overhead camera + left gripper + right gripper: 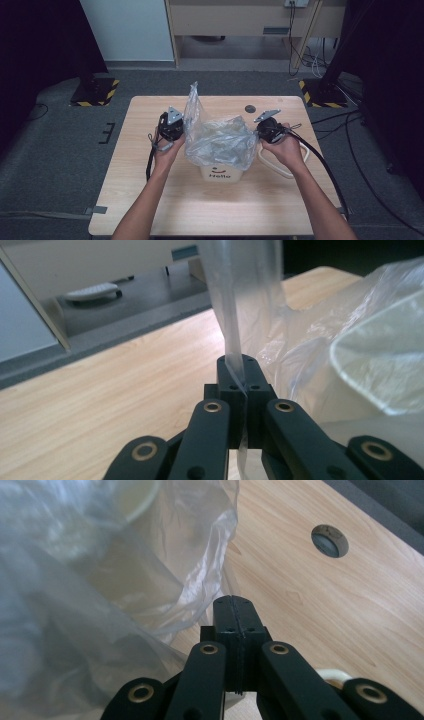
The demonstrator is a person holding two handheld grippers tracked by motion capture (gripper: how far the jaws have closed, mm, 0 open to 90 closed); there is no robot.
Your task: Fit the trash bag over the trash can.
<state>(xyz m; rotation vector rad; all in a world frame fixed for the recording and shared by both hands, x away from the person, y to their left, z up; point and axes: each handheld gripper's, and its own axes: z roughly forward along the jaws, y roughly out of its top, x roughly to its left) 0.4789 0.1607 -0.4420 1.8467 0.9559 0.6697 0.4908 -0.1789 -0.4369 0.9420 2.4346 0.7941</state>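
Observation:
A clear plastic bag (217,140) is draped over a white bucket (220,174) marked "Hello" at the middle of the wooden table (150,200). My left gripper (172,125) is at the bag's left side. In the left gripper view it (238,365) is shut on a strip of the bag (245,295) that rises straight up from the jaws. My right gripper (267,127) is at the bag's right edge. In the right gripper view its jaws (235,605) are pressed together where the bag's (100,605) edge meets them.
A white loop handle (280,170) lies on the table to the right of the bucket, under the right hand. A round cable hole (250,108) sits near the table's far edge. Cables trail from both grippers.

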